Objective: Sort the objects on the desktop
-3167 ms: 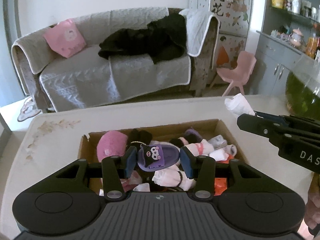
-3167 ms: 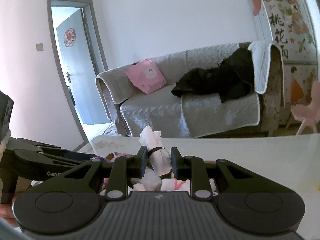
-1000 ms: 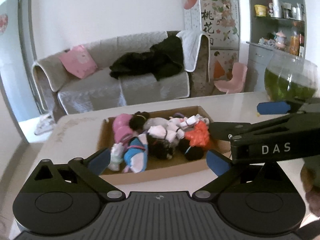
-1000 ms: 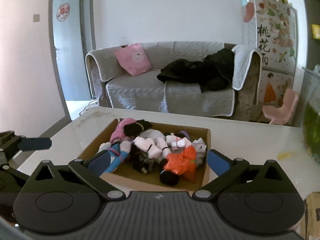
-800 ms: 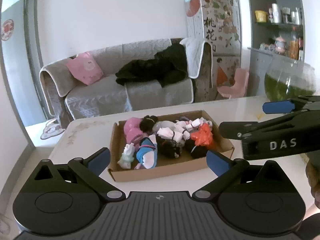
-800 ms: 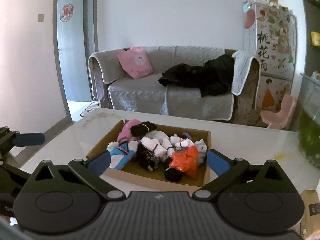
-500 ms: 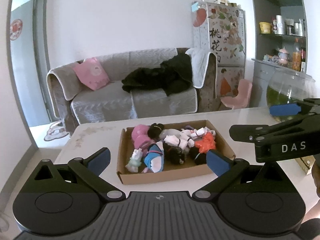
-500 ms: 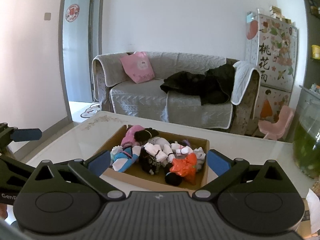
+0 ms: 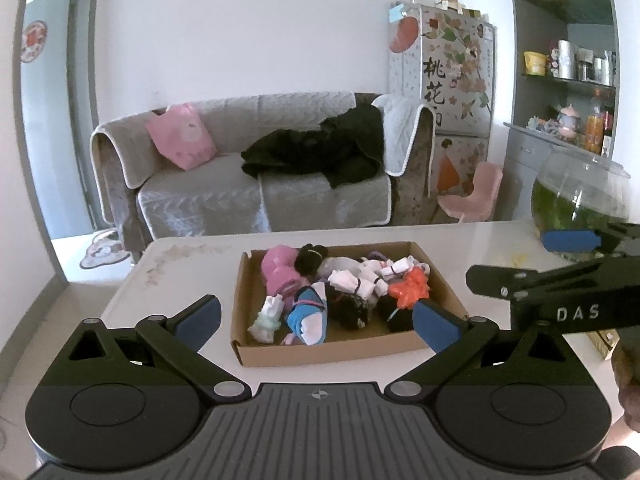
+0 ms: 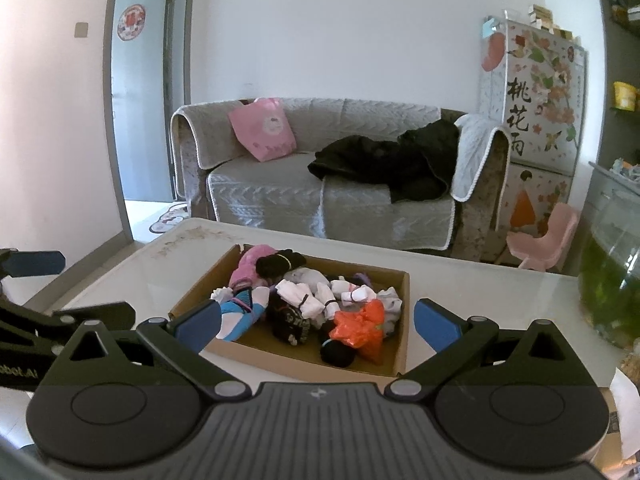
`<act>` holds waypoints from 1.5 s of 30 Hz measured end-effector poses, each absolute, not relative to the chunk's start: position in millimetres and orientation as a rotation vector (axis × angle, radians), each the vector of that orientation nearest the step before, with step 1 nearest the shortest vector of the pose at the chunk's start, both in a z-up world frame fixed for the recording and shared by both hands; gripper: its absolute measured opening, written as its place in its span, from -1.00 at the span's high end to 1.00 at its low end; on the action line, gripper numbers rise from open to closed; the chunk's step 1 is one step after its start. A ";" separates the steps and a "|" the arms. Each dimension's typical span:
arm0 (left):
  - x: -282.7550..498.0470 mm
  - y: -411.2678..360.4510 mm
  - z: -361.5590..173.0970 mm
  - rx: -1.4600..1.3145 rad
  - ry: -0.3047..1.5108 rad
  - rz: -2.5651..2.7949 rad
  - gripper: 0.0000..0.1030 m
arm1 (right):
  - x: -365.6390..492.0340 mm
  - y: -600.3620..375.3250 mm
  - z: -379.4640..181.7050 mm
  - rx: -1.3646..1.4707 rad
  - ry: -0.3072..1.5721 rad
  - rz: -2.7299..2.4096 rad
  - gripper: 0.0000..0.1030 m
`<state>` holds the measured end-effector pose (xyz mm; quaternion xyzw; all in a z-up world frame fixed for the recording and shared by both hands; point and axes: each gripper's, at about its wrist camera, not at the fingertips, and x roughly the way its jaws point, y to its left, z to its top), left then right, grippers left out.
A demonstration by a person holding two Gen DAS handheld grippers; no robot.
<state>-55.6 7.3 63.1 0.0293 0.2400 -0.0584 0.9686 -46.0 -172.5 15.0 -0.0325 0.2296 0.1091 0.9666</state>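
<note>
Jaws spread wide and empty on both left gripper (image 9: 316, 322) and right gripper (image 10: 317, 324), held short of cardboard box (image 9: 340, 350); rolled socks (image 9: 356, 284) heaped inside box, on tabletop (image 9: 180, 272).

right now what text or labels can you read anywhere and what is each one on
"DAS" on the side of the right hand-held gripper, seen from the left wrist view.
"obot.AI", cut off at the frame edge, on the left hand-held gripper, seen from the right wrist view.
"桃花雨" in black on the flowered cabinet beside the sofa.
Red round sign on the door: too blurred to read.
Shelf jars: too small.
</note>
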 end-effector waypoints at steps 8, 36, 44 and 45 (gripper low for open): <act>-56.5 6.2 67.3 0.036 0.464 -0.128 -0.99 | -51.3 -175.8 14.5 -0.054 0.472 0.216 -0.99; -49.9 -14.8 67.5 0.052 0.451 -0.157 -0.99 | -47.5 -192.3 7.2 -0.046 0.497 0.222 -0.99; -45.7 -10.5 66.1 0.038 0.465 -0.143 -0.99 | -47.7 -193.3 6.0 -0.048 0.502 0.225 -0.99; -43.0 -11.6 64.9 0.043 0.486 -0.148 -0.99 | -47.9 -193.1 5.9 -0.047 0.502 0.226 -0.99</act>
